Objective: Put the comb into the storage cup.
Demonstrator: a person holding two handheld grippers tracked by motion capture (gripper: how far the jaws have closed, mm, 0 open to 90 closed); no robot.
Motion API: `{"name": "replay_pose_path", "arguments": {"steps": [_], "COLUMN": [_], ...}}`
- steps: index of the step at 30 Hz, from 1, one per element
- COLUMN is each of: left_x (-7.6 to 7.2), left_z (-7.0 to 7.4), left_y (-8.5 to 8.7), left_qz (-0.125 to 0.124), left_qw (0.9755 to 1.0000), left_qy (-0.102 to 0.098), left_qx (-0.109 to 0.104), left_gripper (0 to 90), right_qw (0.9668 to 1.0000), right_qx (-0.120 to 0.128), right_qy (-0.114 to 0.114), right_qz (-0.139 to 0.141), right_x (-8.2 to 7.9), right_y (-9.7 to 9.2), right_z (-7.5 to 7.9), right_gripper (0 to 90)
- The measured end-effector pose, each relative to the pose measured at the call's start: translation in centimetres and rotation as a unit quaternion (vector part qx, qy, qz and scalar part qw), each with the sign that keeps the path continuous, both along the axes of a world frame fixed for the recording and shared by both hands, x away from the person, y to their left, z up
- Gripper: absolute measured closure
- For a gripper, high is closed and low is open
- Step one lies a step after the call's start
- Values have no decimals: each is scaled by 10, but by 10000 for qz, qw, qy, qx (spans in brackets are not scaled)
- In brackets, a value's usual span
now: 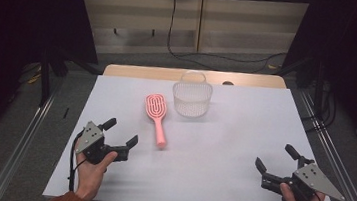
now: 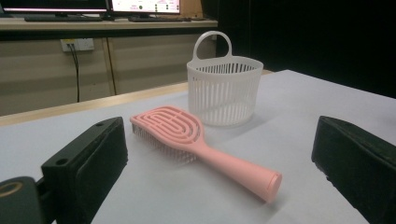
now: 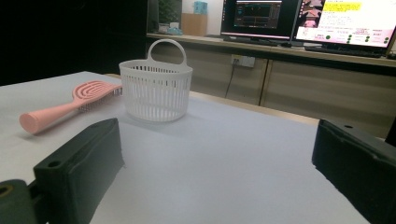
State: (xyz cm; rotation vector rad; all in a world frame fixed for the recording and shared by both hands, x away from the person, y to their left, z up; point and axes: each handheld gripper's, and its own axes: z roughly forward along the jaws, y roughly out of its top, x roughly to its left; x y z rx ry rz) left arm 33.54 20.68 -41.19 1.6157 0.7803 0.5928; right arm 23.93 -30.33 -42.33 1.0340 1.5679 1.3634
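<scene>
Brush [image 1: 157,114] lies bristles-down near the table's [image 1: 231,151] middle, just beside the basket [image 1: 191,99] at the far edge, handle toward the near-left corner. Left gripper [image 1: 123,132], jaws spread and empty, faces that handle, probably for pickup. Right gripper [image 1: 273,163] idles spread near the near-right corner.

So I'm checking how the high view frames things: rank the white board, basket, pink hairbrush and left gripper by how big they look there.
1. White board, by far the largest.
2. Left gripper, nearer the camera, so it may look bigger than it is.
3. Basket and pink hairbrush: too alike to rank, one wider, one longer.
</scene>
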Motion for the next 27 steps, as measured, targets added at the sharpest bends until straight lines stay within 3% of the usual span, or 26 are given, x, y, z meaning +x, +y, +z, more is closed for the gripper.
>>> {"name": "replay_pose_path", "arguments": {"steps": [3,5,10,15,21,27], "left_x": [4,10,16,30,37,48], "left_z": [1,1,-1,3,3,10], "left_y": [-4,-9,-16,-22,-32,-38], "left_qz": [1,-51,-45,117,32,44], "left_qw": [10000,9996,9998,9997,9998,9997], "left_qy": [-12,-11,-56,-112,-46,-147], "left_qx": [-71,-272,-205,-181,-200,-191], "left_gripper": [31,39,43,44,65,89], "right_qw": [10000,10000,10000,9999,10000,9999], "right_qx": [-17,-21,-8,-5,-24,-12], "right_qy": [4,12,26,19,24,25], "right_qz": [21,19,76,102,89,108], "right_x": [1,1,1,1,1,1], "right_y": [1,1,2,2,2,2], "right_z": [0,0,-1,-1,-1,-1], "right_gripper": [8,8,6,6,6,5]}}
